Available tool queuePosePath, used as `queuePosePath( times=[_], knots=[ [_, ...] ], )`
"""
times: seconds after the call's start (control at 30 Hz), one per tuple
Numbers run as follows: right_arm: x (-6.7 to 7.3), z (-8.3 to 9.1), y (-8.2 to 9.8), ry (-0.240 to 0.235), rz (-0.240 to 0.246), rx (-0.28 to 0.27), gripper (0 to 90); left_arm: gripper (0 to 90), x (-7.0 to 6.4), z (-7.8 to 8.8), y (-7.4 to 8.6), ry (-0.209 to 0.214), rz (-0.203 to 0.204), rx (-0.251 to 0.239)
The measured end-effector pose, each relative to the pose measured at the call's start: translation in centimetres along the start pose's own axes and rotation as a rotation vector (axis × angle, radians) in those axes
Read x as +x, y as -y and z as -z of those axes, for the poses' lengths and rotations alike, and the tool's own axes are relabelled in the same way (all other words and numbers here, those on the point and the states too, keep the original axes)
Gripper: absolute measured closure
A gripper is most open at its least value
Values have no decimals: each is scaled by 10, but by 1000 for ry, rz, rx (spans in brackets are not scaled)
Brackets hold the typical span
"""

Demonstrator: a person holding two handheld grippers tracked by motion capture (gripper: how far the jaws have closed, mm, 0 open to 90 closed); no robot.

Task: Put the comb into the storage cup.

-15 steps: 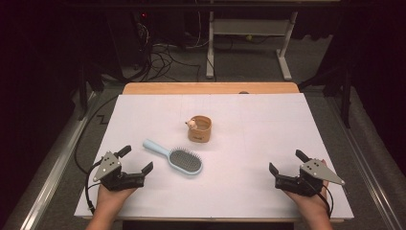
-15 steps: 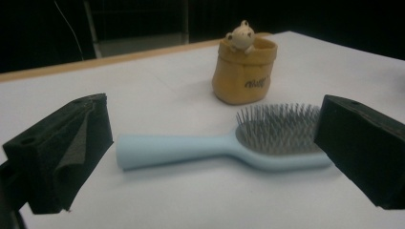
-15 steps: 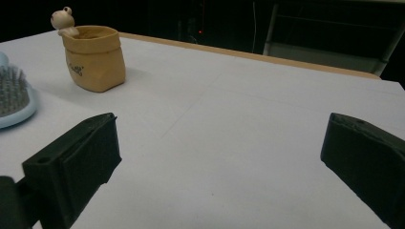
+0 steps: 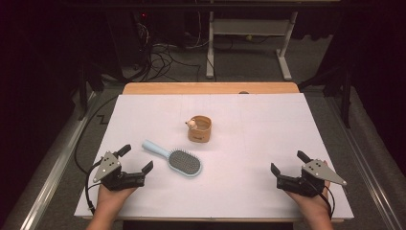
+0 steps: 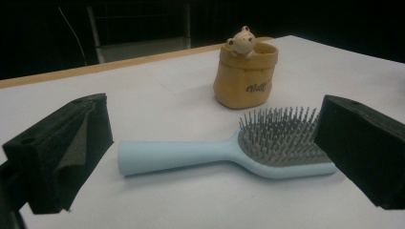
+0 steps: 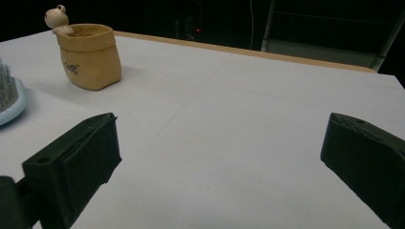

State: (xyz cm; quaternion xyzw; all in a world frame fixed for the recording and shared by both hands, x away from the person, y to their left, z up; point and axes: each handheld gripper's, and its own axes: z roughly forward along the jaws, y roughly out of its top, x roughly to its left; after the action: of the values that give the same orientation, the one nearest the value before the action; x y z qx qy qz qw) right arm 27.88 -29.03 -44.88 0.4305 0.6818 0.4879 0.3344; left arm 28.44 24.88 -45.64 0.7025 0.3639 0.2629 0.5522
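Presently catalogued, one white-topped counter [image 4: 249, 191] with a bare wooden strip at its far edge.

Item: pale blue plastic hairbrush with grey bristles [image 4: 174, 159], lying flat, bristles up, left of centre; handle points to the far left. It sits just ahead of the left tool [image 4: 136, 159] and apart from it, framed between that tool's jaws in the left gripper view [image 5: 224, 148].

Item: small tan pouch-shaped pot with a tiny bear figure on its rim [image 4: 199, 128], upright, just beyond the brush head, not touching it.

Item: left tool, held low at the near left corner, jaws spread wide, nothing between the pads.

Item: right tool [image 4: 288, 166], near right corner, well apart from both objects, jaws likewise wide and empty.

Change noted: against the picture half a second back, no visible shift in brush, pot or either tool; hands rest where they were.

Assessment: work not yet begun. Left tool is aimed at the brush, so a grasp of its handle seems the likely first step.
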Motion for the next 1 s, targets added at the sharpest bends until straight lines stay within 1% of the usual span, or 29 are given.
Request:
queuePosePath(
  times=[0.1, 0.23, 0.43, 0.67, 0.83, 0.9, 0.93, 0.97, 1.0],
  knots=[
    [1, 0, 0, 0, 5, 1, 3, 15, 0, 0, 0, 11, 9, 5],
    [1, -1, 1, -4, 5, 5, 3, 15, 0, 0, -1, 18, 5, 0],
    [3, -1, 0, -8, 20, 7, 3, 15, 0, 0, -1, 17, 3, -3],
    [3, 0, 0, -9, 23, 9, 3, 13, 0, 1, -1, 15, -1, -7],
    [3, -1, 0, -15, 25, 9, 3, 7, -1, 1, -1, 24, 4, -4],
    [3, -1, 0, -15, 24, 9, 3, 6, -1, 0, -1, 37, 8, 3],
    [3, -1, 0, -16, 23, 11, 3, 6, -1, 0, -1, 62, 25, 12],
    [3, -1, 0, -17, 22, 15, 3, 6, -1, 0, -1, 71, 26, 24],
    [4, -1, 1, -17, 25, 16, 4, 7, -2, 0, -1, 78, 25, 24]
  ],
)
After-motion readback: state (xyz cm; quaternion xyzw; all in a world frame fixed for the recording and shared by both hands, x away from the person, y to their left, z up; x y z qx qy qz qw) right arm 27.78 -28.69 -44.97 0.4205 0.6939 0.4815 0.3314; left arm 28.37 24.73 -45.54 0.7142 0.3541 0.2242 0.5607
